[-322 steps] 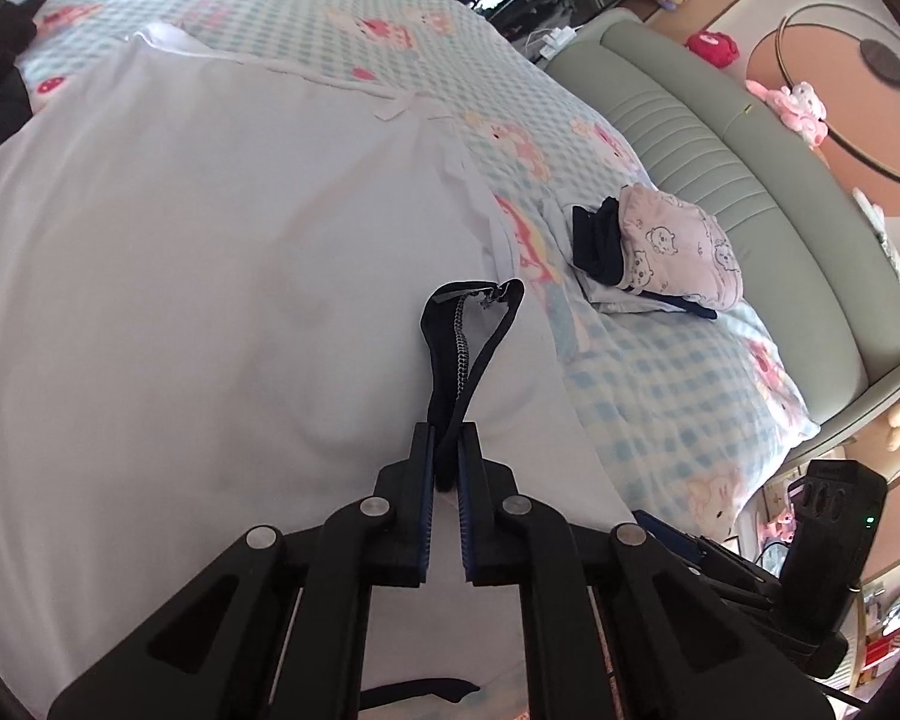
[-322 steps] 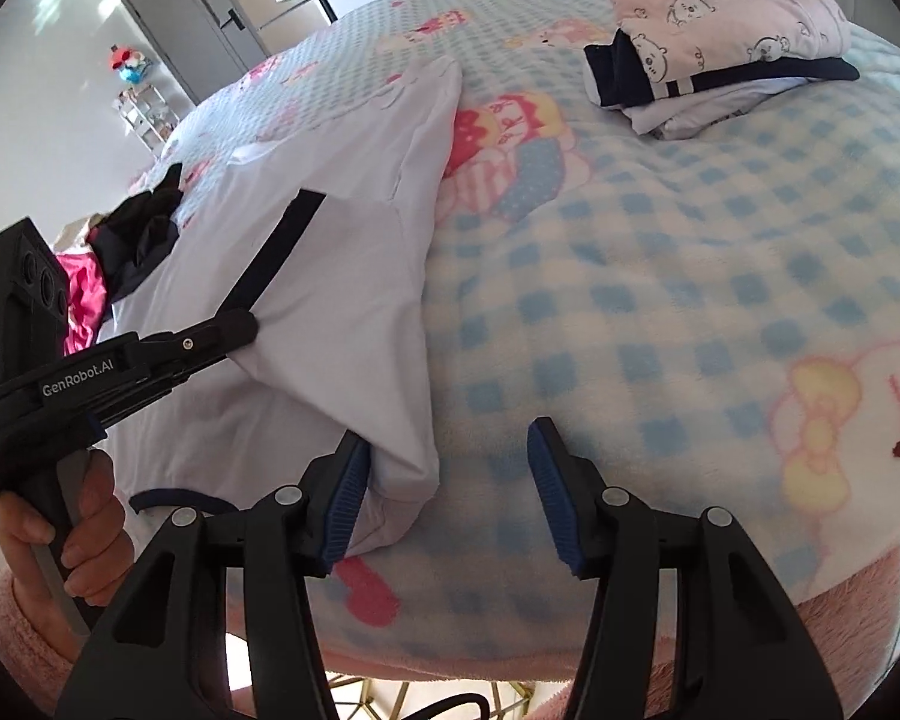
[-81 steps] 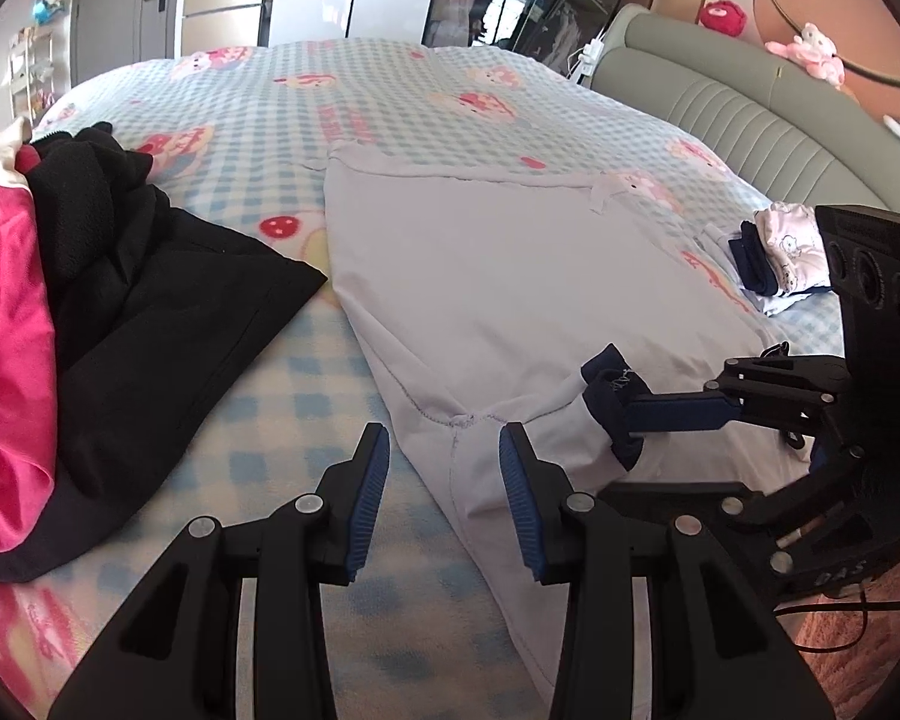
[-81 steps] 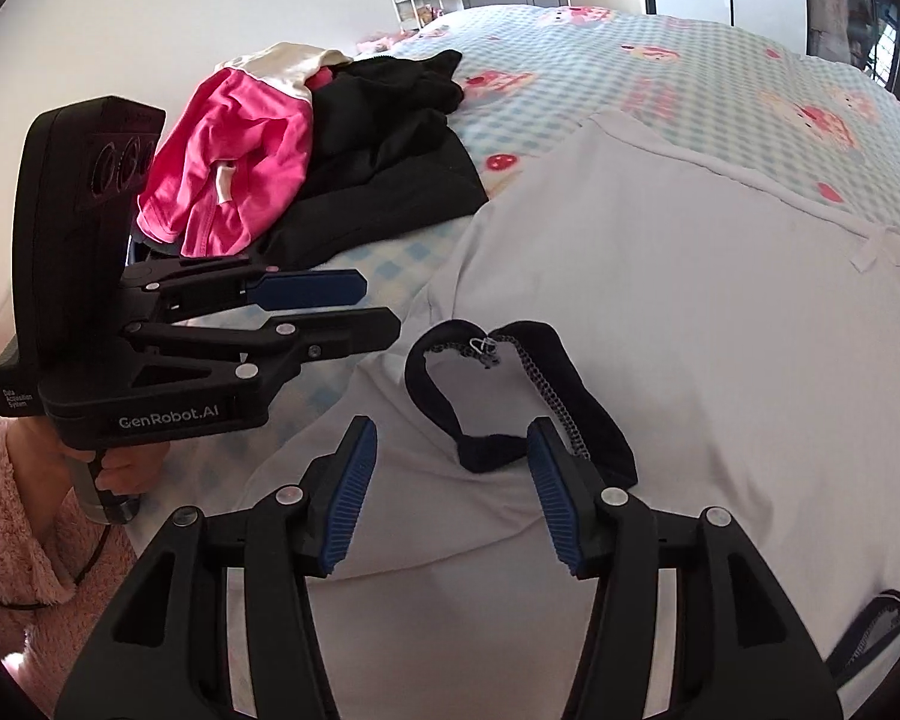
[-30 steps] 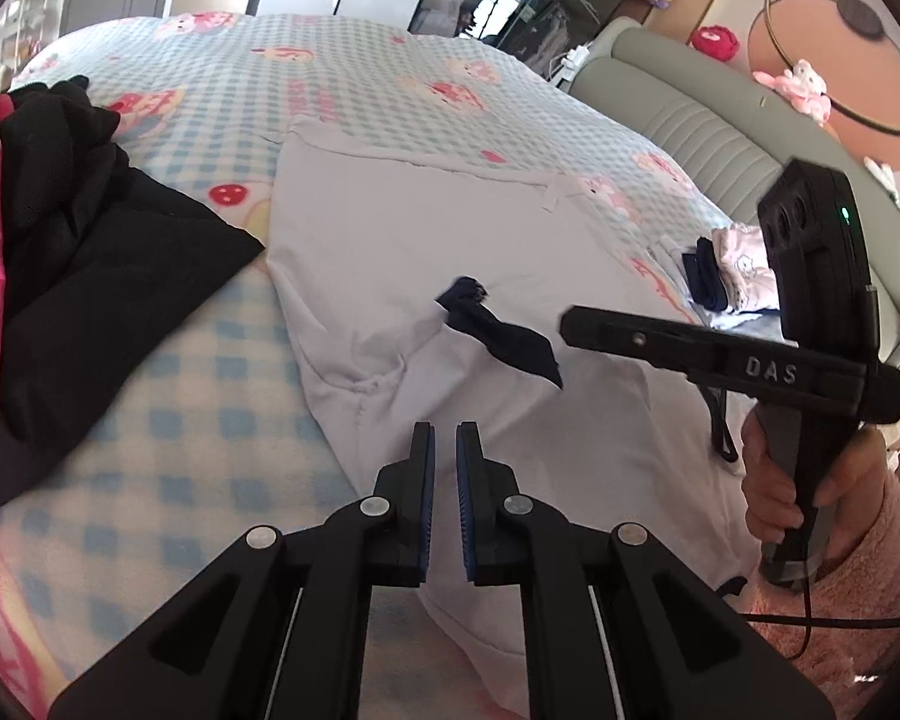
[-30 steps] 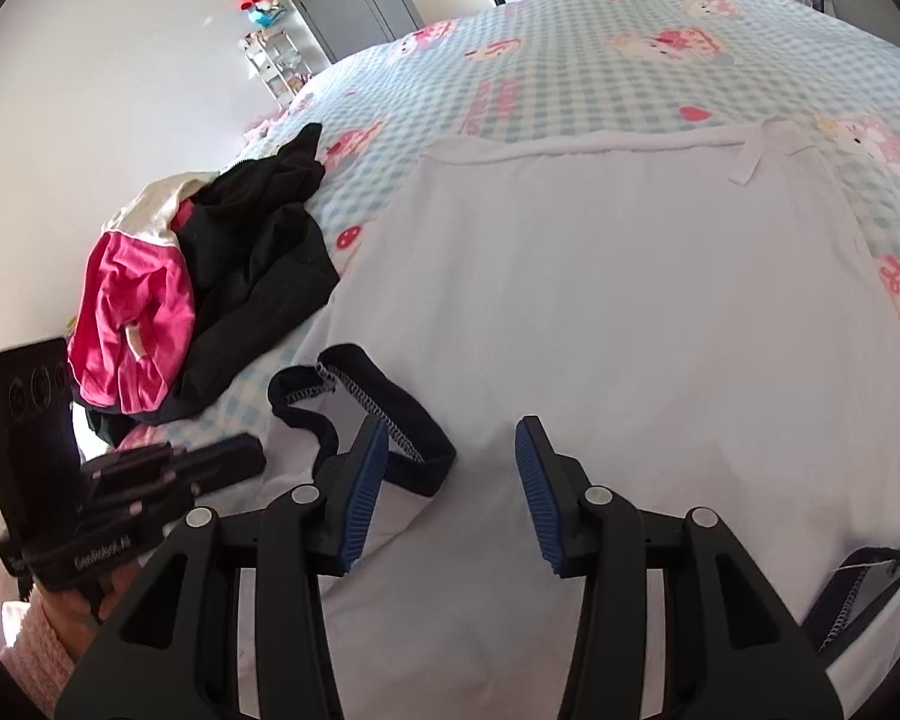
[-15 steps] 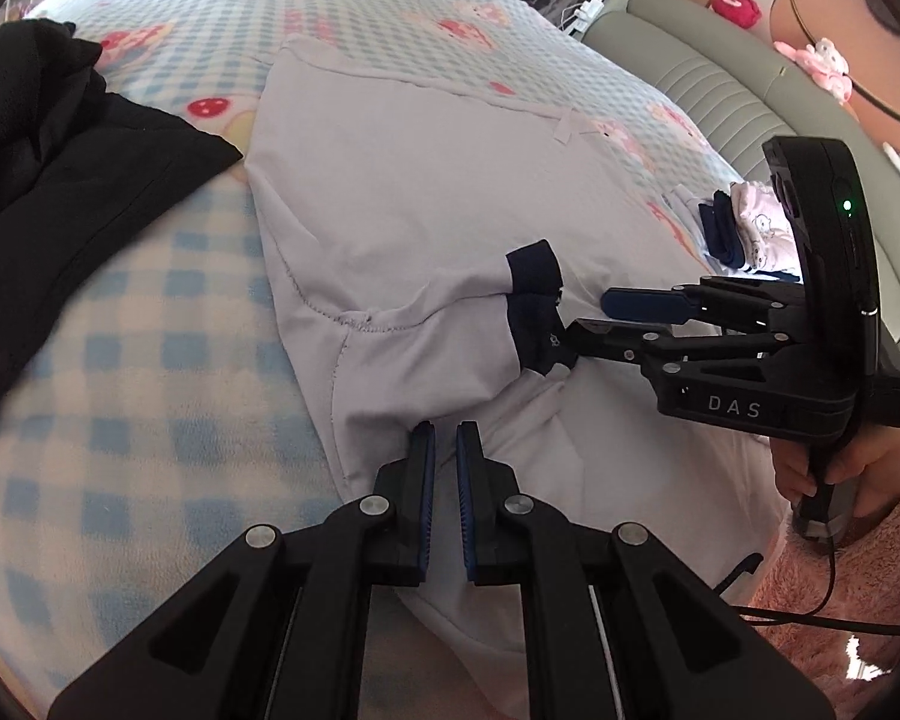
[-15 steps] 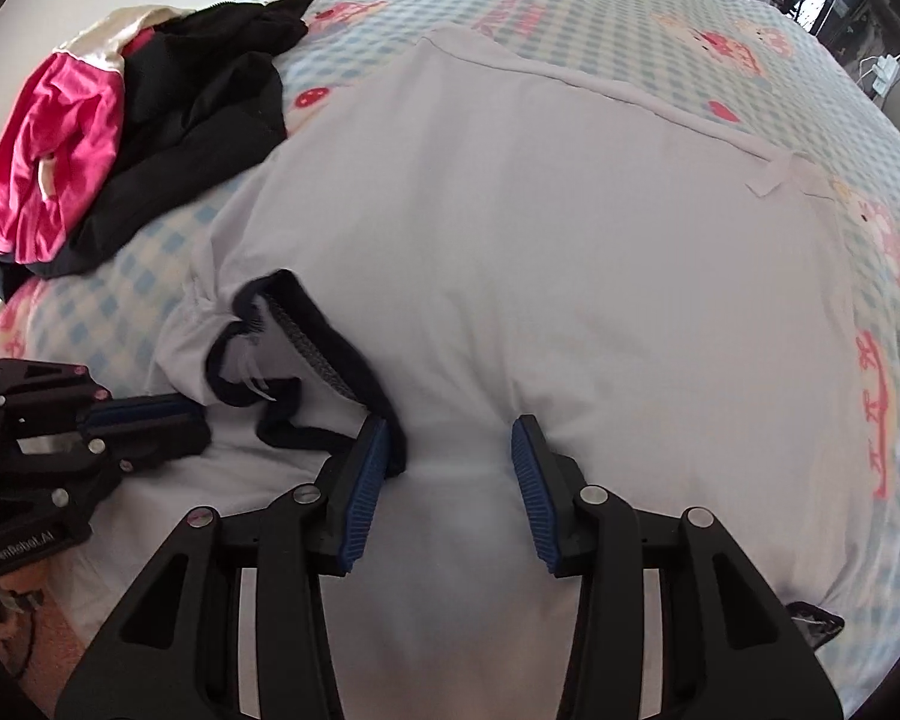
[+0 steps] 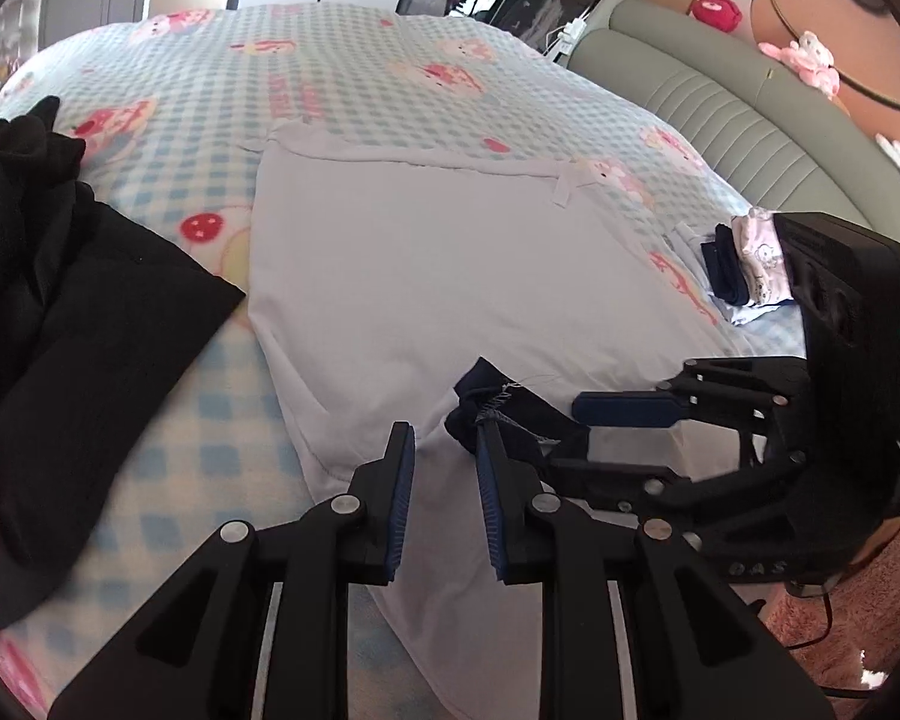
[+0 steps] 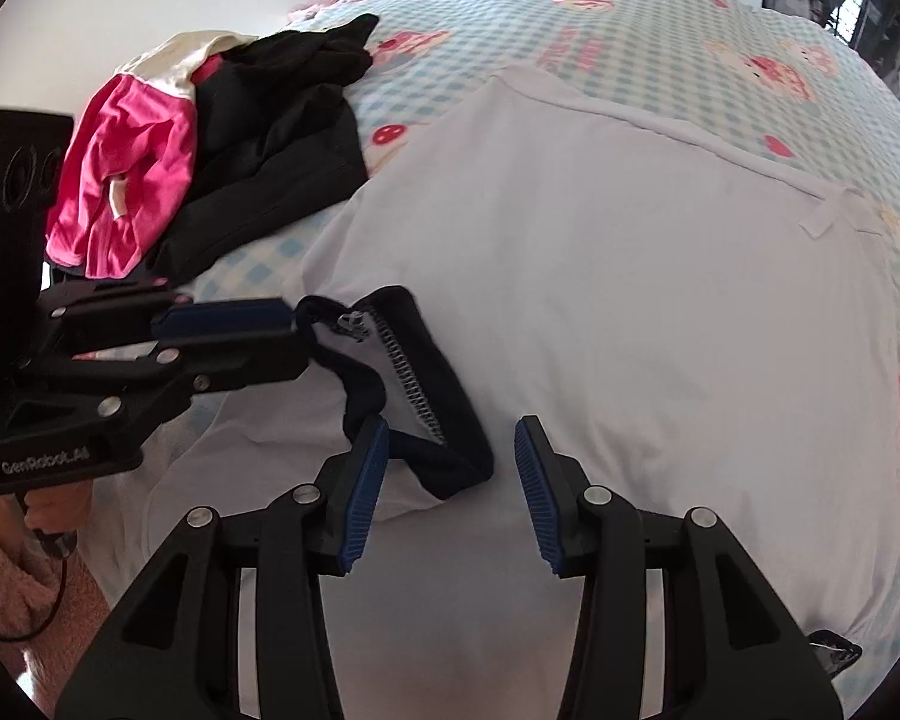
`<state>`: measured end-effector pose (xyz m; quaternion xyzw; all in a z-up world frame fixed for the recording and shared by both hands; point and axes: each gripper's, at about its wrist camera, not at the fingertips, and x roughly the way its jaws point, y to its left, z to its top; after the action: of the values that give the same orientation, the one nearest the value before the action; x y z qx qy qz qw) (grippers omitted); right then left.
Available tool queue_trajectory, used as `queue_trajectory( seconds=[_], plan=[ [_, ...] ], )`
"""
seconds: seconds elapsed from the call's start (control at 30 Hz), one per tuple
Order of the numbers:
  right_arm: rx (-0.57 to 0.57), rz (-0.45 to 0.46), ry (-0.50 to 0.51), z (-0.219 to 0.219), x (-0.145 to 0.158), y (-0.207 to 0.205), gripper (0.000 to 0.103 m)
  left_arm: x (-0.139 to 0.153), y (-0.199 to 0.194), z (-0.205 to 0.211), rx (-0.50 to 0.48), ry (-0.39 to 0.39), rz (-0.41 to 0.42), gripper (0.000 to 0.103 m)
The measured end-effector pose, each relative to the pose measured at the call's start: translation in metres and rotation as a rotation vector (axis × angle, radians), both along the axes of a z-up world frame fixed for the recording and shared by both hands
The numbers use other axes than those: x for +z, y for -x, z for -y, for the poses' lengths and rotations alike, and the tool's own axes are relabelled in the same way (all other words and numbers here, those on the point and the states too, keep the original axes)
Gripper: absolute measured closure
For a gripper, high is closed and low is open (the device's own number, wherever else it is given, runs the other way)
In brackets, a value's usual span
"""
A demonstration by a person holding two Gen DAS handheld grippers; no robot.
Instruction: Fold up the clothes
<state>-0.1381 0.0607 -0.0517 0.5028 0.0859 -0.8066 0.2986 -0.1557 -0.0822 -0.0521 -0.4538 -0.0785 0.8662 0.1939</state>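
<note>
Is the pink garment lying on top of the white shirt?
No, the pink garment lies beside the black clothes, clear of the white shirt.

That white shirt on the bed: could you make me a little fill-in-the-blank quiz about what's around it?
1. The white shirt lies spread on a bedspread checked in white and ____.
2. The sleeve cuff lying on the shirt near both grippers is dark ____.
3. Beside the black garment lies a crumpled one in bright ____.
4. Neither the left gripper nor the right gripper grips cloth; both are ____.

Missing words: blue; blue; pink; open
</note>
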Motion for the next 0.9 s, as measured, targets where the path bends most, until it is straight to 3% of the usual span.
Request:
queue_trajectory(
  seconds=[0.1, 0.2, 0.57, 0.63, 0.67, 0.9],
  plan=[
    [0.018, 0.015, 0.069, 0.000, 0.004, -0.006, 0.058, -0.004, 0.006, 0.007, 0.028, -0.020, 0.004, 0.080],
    [0.024, 0.010, 0.138, -0.001, 0.013, -0.011, 0.058, -0.001, 0.001, 0.022, 0.077, -0.102, -0.016, 0.080],
    [0.139, -0.044, 0.046, 0.026, 0.009, -0.006, 0.058, -0.003, -0.015, 0.052, 0.166, -0.112, -0.026, 0.080],
    [0.088, -0.007, -0.013, 0.023, -0.007, 0.001, 0.072, -0.007, -0.016, 0.052, 0.151, -0.107, -0.012, 0.080],
    [0.061, 0.011, -0.033, 0.020, -0.015, 0.004, 0.091, -0.008, -0.016, 0.048, 0.130, -0.100, -0.010, 0.080],
    [0.013, 0.040, 0.089, -0.007, -0.003, -0.005, 0.100, -0.011, -0.014, 0.019, 0.017, -0.067, -0.017, 0.075]
  ],
)
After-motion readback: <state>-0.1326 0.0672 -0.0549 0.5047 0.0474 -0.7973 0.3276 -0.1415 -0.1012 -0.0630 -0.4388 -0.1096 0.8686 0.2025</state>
